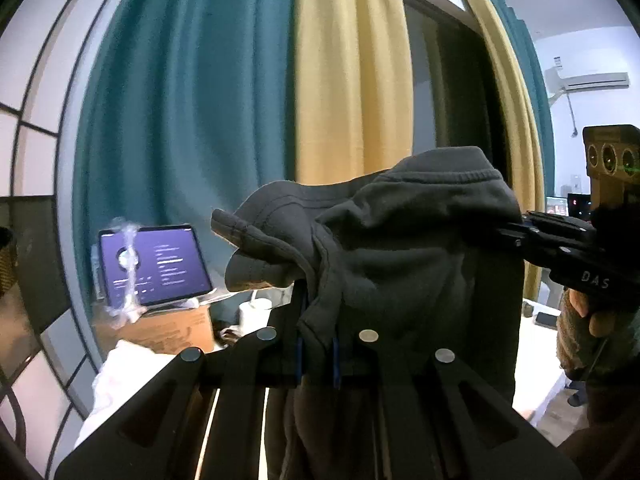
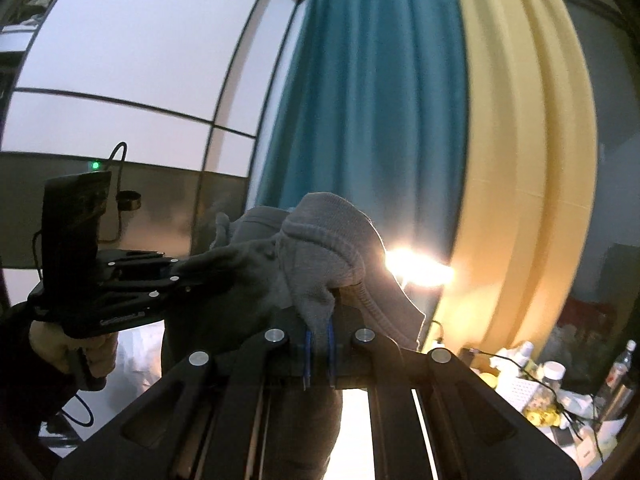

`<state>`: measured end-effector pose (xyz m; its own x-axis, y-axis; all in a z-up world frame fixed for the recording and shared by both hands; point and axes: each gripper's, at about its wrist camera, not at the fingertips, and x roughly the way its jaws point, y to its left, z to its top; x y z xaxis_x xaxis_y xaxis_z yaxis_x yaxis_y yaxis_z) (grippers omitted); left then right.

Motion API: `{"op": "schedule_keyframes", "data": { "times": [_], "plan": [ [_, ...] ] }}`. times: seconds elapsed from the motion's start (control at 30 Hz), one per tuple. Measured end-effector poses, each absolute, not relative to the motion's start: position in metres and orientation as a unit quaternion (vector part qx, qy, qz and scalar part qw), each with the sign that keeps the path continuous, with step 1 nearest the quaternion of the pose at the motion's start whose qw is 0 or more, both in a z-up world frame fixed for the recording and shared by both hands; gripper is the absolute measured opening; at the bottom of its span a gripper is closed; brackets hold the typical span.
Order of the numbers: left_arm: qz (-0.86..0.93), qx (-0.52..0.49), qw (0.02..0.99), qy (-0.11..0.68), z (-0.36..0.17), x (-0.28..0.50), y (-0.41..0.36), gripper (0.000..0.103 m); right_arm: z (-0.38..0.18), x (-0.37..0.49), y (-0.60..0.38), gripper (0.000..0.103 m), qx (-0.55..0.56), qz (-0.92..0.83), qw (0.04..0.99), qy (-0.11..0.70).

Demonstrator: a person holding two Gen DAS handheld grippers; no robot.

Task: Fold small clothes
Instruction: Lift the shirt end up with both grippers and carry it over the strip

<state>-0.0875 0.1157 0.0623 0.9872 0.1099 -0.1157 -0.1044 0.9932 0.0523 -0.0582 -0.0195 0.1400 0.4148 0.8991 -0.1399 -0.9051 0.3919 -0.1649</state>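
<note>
A: Which step is this, in your opinion?

B: I think it is the lifting step. The left gripper (image 1: 318,354) has its fingers (image 1: 299,356) pressed almost together, and they pinch one edge of the dark grey garment (image 1: 400,240). The cloth comes out above the fingers in a bunch and the rest hangs down below them.

A: And the other side?

B: The right gripper (image 2: 319,354) does the same. Its fingers (image 2: 308,354) are nearly closed on another part of the garment, where I see a ribbed hem just above the tips. In the left wrist view this gripper comes in from the right side, with a hand (image 1: 588,320) under it, and the cloth runs between the two grippers.

A: So the garment is not on any surface?

B: No, it hangs in the air between the two pairs of fingers, in front of the teal curtain (image 1: 180,120) and the yellow curtain (image 1: 352,80). It looks crumpled, not yet spread.

A: What does the next move need?

B: In my judgement, the two grippers must go apart, so the edge between the fingers becomes straight. Then the garment can go down flat on a surface for the first fold. Both grips must stay firm, or one corner can slip out.
</note>
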Motion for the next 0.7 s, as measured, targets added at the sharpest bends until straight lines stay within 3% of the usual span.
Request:
{"op": "schedule_keyframes", "data": {
  "times": [0.7],
  "plan": [
    [0.056,0.004,0.992,0.114,0.031,-0.063,0.139,0.008,0.101,-0.017,0.029,0.007,-0.108,0.541,0.829,0.089]
  ]
}}
